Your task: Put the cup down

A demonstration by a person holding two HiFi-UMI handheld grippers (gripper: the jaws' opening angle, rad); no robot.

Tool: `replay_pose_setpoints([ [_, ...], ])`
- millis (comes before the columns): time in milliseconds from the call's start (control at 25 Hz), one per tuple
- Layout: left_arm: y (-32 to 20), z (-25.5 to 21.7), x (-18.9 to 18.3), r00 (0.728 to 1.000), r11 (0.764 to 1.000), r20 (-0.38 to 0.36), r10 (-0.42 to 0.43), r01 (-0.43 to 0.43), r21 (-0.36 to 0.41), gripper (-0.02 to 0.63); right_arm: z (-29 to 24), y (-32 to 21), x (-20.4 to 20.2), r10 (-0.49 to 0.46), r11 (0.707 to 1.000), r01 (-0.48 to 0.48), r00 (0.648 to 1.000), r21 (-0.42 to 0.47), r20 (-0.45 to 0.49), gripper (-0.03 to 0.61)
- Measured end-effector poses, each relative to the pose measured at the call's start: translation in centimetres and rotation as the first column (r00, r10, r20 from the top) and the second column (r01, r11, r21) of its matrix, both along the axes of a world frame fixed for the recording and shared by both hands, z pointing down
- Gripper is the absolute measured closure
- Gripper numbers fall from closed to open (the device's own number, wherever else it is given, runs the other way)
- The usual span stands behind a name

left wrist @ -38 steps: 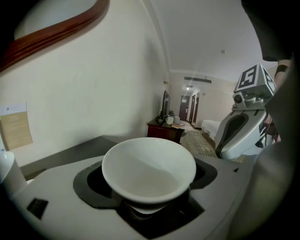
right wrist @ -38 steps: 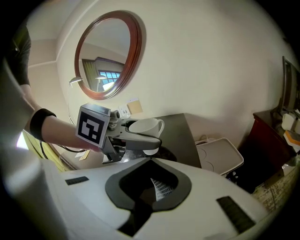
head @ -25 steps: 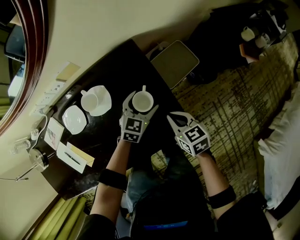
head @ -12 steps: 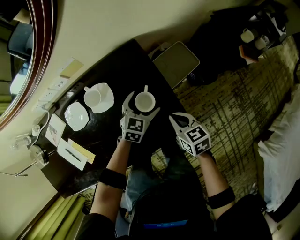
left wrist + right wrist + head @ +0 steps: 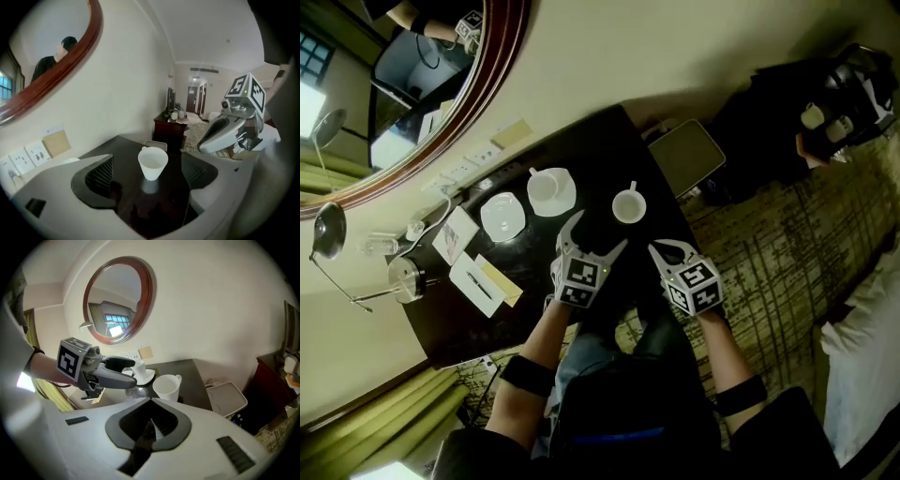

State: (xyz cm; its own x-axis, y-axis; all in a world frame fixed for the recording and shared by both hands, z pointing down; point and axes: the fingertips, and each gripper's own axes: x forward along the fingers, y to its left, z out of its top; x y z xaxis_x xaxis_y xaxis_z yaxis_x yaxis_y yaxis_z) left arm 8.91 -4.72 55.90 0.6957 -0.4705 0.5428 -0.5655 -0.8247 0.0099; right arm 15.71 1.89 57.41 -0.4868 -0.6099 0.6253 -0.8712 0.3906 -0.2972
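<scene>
A white cup [image 5: 628,205] stands upright on the black table [image 5: 598,155], its handle pointing away from me. My left gripper [image 5: 598,234] sits just behind the cup, with its jaws wide but closing and nothing between them. In the left gripper view the cup [image 5: 153,162] stands free ahead of the pads, touching neither. My right gripper [image 5: 664,249] hovers shut and empty at the table's edge, right of the left one. The right gripper view shows the cup [image 5: 167,386] ahead of its closed jaws [image 5: 152,427], and the left gripper [image 5: 135,373] to the left.
A second cup on a saucer [image 5: 551,187] and an empty saucer [image 5: 502,216] lie to the left. A notepad with a pen [image 5: 473,281] lies further left. A white tray [image 5: 686,155] sits on the floor beyond the table's right edge, by the patterned carpet [image 5: 769,234]. A round mirror [image 5: 403,103] hangs on the wall.
The cup stood between the left gripper's jaws before; now the left gripper has drawn back and the cup stands alone on the table. The head view has shifted.
</scene>
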Motion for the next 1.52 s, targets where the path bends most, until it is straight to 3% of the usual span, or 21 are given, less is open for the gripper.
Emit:
replay_pose_setpoints([
  [120, 0.9, -3.1, -3.0, 0.997, 0.997, 0.006, -0.076, 0.075, 0.026, 0.260, -1.4, -0.4, -2.3, -0.051, 0.999, 0.051, 0.999, 0.020, 0.002, 0.575],
  [400, 3.0, -6.3, -11.0, 0.967, 0.966, -0.012, -0.255, 0.255, 0.030, 0.379, -3.3, -1.4, -7.8, -0.180, 0.982, 0.180, 0.984, 0.060, -0.012, 0.575],
  [560, 3.6, -7.0, -16.1, 0.928, 0.928, -0.010, -0.373, 0.373, 0.018, 0.476, -3.5, -1.8, -10.8, -0.245, 0.967, 0.246, 0.969, 0.074, -0.019, 0.575],
  [720, 4.5, -6.8, -20.6, 0.898, 0.897, -0.010, -0.441, 0.441, 0.016, 0.518, -4.0, -2.0, -13.3, -0.285, 0.954, 0.287, 0.958, 0.088, -0.026, 0.575],
  [920, 5.6, -6.7, -25.9, 0.816, 0.817, -0.034, -0.577, 0.577, -0.025, 0.600, -5.0, -1.8, -16.0, -0.321, 0.943, 0.321, 0.947, 0.085, -0.017, 0.575],
  [1040, 6.2, -6.8, -28.4, 0.772, 0.774, -0.054, -0.633, 0.631, -0.055, 0.612, -5.2, -1.9, -17.3, -0.333, 0.938, 0.334, 0.943, 0.096, -0.030, 0.575],
  [1160, 6.7, -6.8, -30.1, 0.748, 0.751, -0.066, -0.660, 0.656, -0.074, 0.612, -4.8, -1.5, -18.5, -0.338, 0.935, 0.341, 0.940, 0.097, -0.047, 0.575],
  [1400, 7.6, -6.3, -32.1, 0.731, 0.733, -0.052, -0.680, 0.676, -0.079, 0.612, -4.2, -1.2, -20.2, -0.326, 0.939, 0.329, 0.944, 0.095, -0.054, 0.575],
  [1520, 8.0, -6.2, -32.5, 0.736, 0.737, -0.039, -0.676, 0.674, -0.056, 0.612, -3.9, -0.9, -20.6, -0.325, 0.940, 0.329, 0.944, 0.091, -0.056, 0.575],
])
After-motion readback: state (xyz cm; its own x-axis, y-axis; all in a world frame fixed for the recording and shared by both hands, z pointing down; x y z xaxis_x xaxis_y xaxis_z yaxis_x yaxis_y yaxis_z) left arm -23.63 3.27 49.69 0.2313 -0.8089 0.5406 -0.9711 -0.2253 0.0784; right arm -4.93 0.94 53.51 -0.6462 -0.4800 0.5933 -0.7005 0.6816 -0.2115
